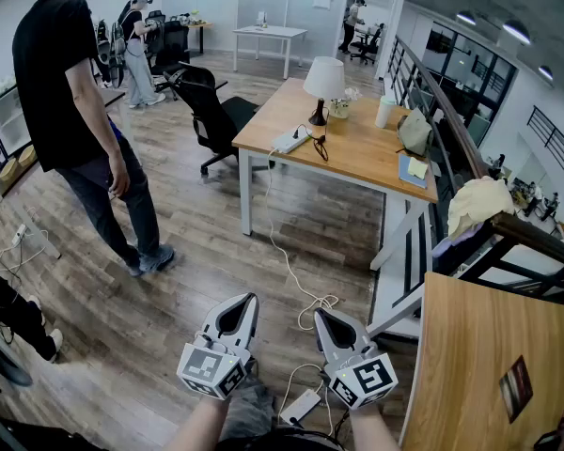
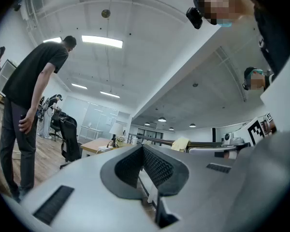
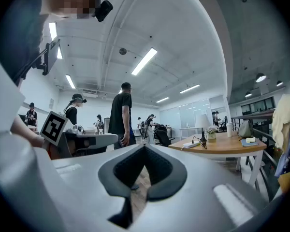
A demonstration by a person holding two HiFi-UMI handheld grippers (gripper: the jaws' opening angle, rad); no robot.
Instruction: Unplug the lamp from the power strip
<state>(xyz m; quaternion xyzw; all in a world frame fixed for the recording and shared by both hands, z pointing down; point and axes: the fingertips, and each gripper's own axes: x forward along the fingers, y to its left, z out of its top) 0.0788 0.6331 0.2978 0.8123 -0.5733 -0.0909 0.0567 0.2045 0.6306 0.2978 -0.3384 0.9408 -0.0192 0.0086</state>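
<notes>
At the bottom of the head view, my left gripper (image 1: 248,298) and right gripper (image 1: 321,314) sit level, side by side over the wood-plank floor. Both have their jaws closed tip to tip; neither gripper view shows anything between them. The task's things are well apart from me, across the room: the white-shaded table lamp (image 1: 324,83) with a dark stem stands on the light wooden desk (image 1: 367,158), and the long white power strip (image 1: 290,141) lies just beside its base near the desk's front edge. A thin black lamp cord (image 1: 319,145) loops between the two; which socket holds the plug is too small to tell. A white cable (image 1: 291,271) trails from the strip down across the floor toward me. A person in a black shirt (image 1: 66,83) stands to the left, and a black office chair (image 1: 216,111) stands by the desk. I judge the step in hand to be the approach. Walk in clear of the floor cable, open both jaws before arriving, pin the strip with one gripper, take the plug body rather than the cord with the other, and pull straight out.
</notes>
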